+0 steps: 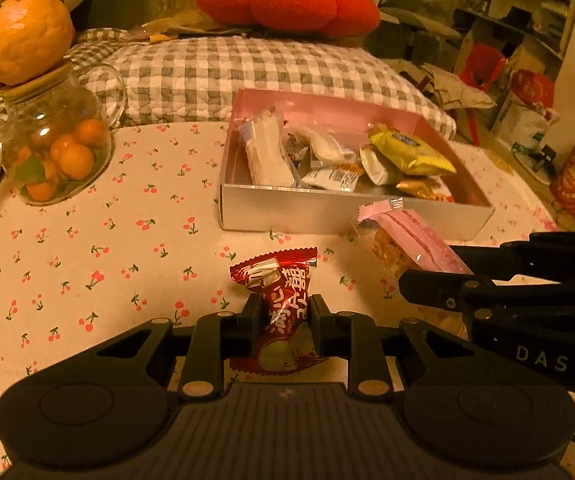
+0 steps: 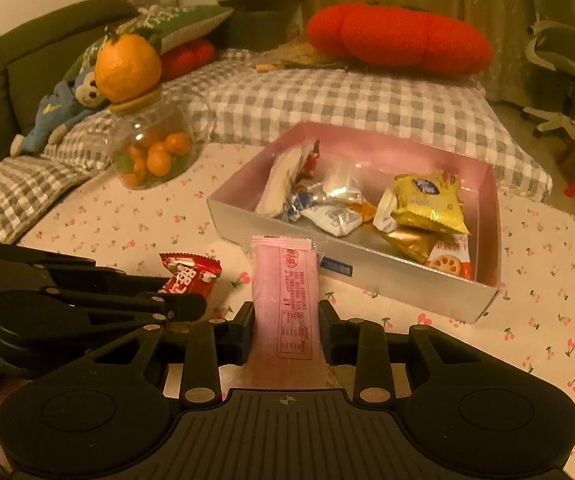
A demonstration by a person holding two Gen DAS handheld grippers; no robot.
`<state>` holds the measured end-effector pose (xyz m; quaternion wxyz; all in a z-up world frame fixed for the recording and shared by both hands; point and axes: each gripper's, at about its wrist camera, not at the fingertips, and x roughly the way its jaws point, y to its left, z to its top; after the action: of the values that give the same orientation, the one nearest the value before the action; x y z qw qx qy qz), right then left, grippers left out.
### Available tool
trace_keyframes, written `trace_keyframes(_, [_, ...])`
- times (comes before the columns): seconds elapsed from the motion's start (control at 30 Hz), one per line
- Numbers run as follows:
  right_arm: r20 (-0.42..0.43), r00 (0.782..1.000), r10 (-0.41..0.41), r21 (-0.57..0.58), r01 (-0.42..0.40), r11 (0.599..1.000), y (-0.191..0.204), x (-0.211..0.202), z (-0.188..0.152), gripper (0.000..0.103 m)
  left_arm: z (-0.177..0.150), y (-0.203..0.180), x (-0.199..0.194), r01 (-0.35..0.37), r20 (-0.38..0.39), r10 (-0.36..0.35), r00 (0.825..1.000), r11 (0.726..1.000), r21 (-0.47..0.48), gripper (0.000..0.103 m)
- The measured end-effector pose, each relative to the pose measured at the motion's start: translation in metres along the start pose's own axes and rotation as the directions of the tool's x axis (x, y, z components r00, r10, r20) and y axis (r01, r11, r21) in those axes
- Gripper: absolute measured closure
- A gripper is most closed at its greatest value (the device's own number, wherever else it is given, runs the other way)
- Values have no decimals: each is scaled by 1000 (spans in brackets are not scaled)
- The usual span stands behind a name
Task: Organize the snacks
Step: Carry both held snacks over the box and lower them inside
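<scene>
My left gripper (image 1: 283,322) is shut on a red snack packet (image 1: 283,304) with white characters, held over the cherry-print tablecloth (image 1: 87,248). My right gripper (image 2: 286,326) is shut on a long pink snack bar (image 2: 285,292), and it shows from the side in the left wrist view (image 1: 443,286) with the pink bar (image 1: 411,240) sticking out. The left gripper (image 2: 191,304) and the red packet (image 2: 189,274) show at the left of the right wrist view. A silver box with a pink inside (image 1: 327,212) (image 2: 387,284) holds several wrapped snacks, among them a yellow packet (image 1: 411,150) (image 2: 429,200).
A glass jar of small oranges (image 1: 55,152) (image 2: 153,148) with a large orange (image 1: 27,36) on its lid stands at the left. A grey checked cushion (image 1: 247,76) and a red pumpkin-shaped pillow (image 1: 287,0) lie behind the box. A blue plush toy (image 2: 63,108) lies at far left.
</scene>
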<state>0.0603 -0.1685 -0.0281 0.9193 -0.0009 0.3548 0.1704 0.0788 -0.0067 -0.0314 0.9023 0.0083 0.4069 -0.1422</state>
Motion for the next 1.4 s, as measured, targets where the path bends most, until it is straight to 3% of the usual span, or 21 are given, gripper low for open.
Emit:
trace_keyframes(0.57, [84,996,-14,64,9,998,-22,-27,27,72,26,-4,-16,37,78,-34,996,999,-36,81])
trace_keyframes(0.97, [83,995,-57,154,44,987,-61,-7,54,72,59,-17,9,80,79,-75,994,995,-65,81])
trace_keyframes(1.4, [48,993,-105,188,94,978,-83,37,73,72,77,-26,49,57,59,-53,997,996,-68,80])
